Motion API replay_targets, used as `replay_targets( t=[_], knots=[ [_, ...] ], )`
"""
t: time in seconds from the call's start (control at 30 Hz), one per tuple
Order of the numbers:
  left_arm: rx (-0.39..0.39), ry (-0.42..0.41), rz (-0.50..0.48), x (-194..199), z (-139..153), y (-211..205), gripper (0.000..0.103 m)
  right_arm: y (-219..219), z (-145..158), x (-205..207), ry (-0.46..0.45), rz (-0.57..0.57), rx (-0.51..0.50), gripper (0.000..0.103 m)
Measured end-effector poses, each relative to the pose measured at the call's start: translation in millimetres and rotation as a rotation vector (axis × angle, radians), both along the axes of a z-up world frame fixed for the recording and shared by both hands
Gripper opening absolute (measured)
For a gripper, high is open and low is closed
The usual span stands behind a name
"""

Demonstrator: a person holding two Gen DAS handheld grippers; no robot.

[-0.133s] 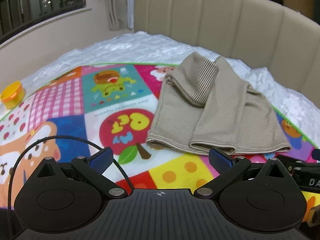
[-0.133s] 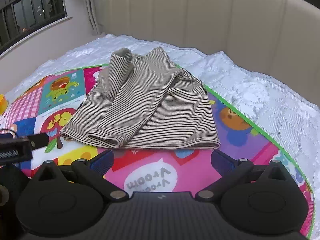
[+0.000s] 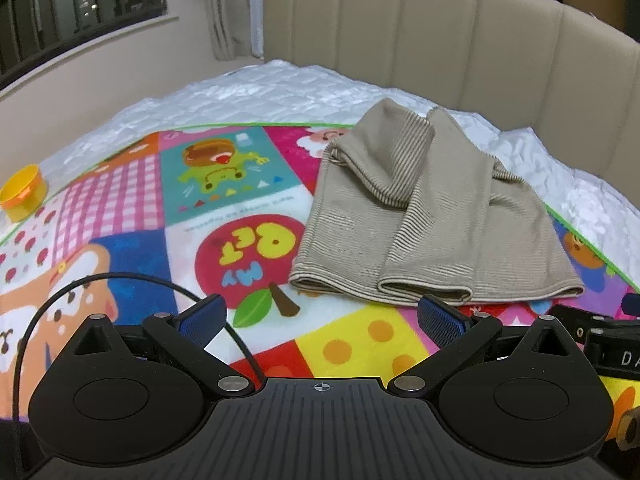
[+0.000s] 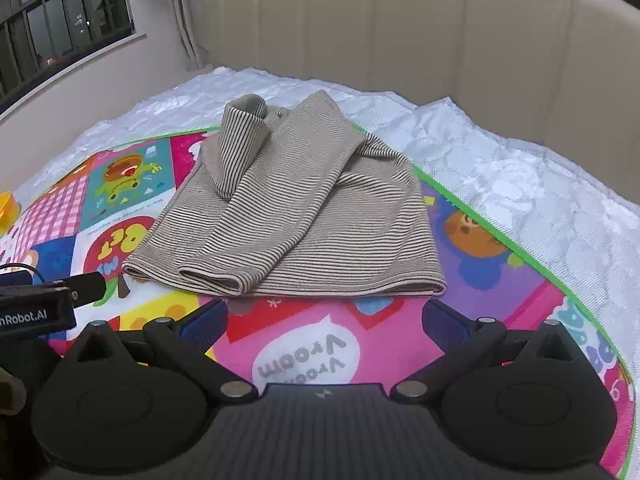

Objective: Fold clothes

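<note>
A beige striped garment (image 3: pixel 432 224) lies partly folded on a colourful play mat (image 3: pixel 240 200), sleeves laid over its body, its hem toward me. It also shows in the right wrist view (image 4: pixel 304 216). My left gripper (image 3: pixel 322 316) is open and empty, just in front of the hem's left half. My right gripper (image 4: pixel 324 320) is open and empty, just in front of the hem's right half. Neither touches the cloth.
The mat (image 4: pixel 480 264) lies on a white quilted bed (image 3: pixel 240 92) with a beige padded headboard (image 3: pixel 480 40) behind. A yellow cup (image 3: pixel 24 192) stands at the mat's far left edge. A wall with a barred window (image 3: pixel 60 8) runs along the left.
</note>
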State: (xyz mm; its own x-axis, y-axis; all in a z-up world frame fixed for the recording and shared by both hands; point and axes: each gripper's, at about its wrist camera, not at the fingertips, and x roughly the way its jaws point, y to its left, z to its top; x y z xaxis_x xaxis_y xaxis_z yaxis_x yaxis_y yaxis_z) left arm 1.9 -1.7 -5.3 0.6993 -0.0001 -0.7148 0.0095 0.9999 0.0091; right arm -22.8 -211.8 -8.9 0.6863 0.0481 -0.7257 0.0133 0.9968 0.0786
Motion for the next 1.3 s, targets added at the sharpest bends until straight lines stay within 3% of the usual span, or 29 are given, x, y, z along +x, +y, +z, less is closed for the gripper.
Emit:
replay_targets(
  t=[0.4,1.3],
  knots=[
    [0.028,0.034,-0.009,4.3,-9.3,-3.4,0.103,-5.5,-8.5,10.2,0.05,-0.016,0.037,0.103],
    [0.033,0.048,-0.006,4.0,-10.4,-4.3,0.103,-5.0,-7.3,6.1,0.053,-0.021,0.049,0.103]
  ],
)
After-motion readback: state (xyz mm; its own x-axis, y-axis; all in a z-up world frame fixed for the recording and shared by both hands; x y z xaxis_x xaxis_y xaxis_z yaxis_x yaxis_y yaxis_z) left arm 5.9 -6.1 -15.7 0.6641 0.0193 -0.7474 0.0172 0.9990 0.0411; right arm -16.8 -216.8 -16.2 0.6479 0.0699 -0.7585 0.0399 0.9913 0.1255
